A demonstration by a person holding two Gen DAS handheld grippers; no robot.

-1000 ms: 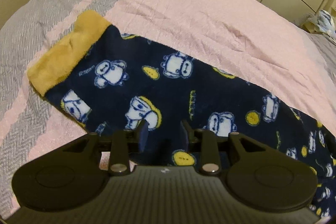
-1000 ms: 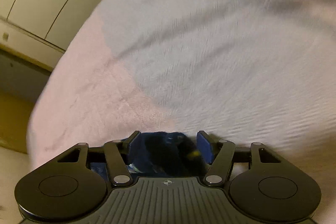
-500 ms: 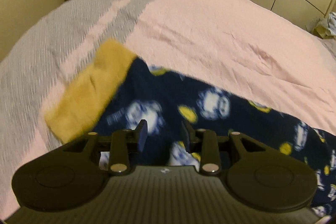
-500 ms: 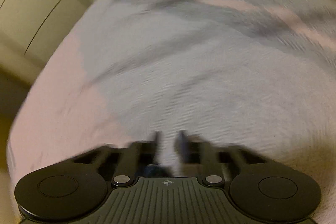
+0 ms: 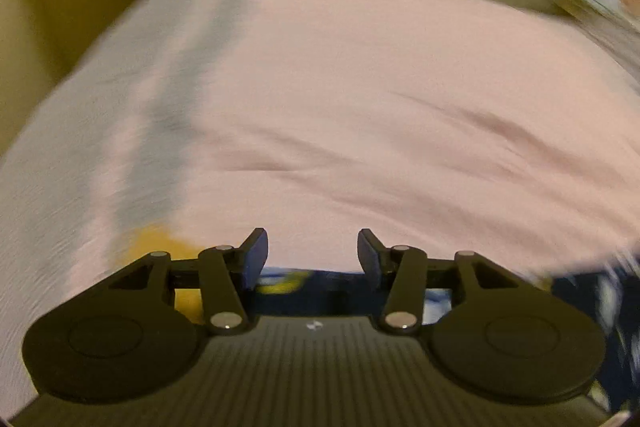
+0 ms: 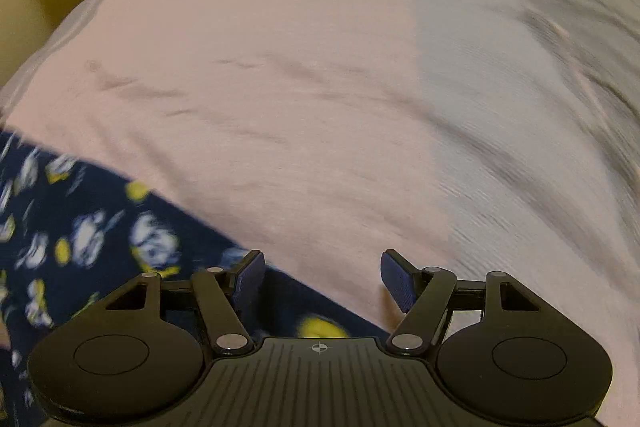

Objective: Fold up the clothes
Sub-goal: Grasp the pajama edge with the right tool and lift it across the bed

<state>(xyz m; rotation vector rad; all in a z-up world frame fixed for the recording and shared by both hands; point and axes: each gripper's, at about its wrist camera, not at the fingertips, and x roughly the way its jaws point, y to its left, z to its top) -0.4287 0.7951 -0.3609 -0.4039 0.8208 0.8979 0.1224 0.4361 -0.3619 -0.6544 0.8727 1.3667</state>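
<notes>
A: While both views blur, where's the garment [image 6: 92, 239]?
B: Navy, printed, flat on pink cover [image 5: 360, 99], near edge; yellow cuff [image 5: 160, 243] at left.
A: Left gripper [image 5: 313, 251]?
B: Jaws opening, nothing btwn pads.
A: Right gripper [image 6: 322, 277]?
B: Opening too, wide, empty; garment just below its left finger.

Both wrist views look down, close, over the pink bedspread [image 5: 360, 87].

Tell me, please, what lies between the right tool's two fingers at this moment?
Only bare pink bedspread, as the right wrist view shows; the navy pyjama garment reaches just the left finger. The jaws are opening.
</notes>
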